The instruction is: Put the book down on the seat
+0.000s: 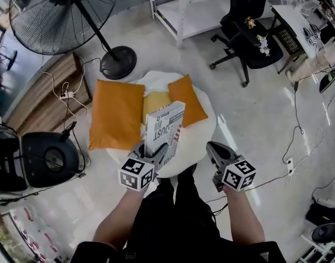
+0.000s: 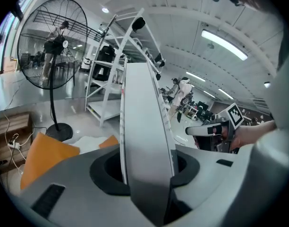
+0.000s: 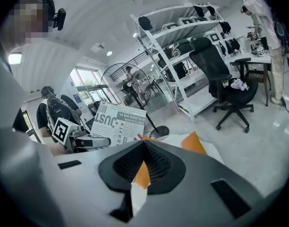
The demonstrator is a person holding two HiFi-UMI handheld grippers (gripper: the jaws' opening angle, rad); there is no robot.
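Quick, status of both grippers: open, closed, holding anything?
Left gripper: closed on the book, which stands upright.
Right gripper: closed, holding nothing.

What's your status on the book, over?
Left gripper shut on book, upright above seat. Right gripper empty. Orange cushions cover much of seat.
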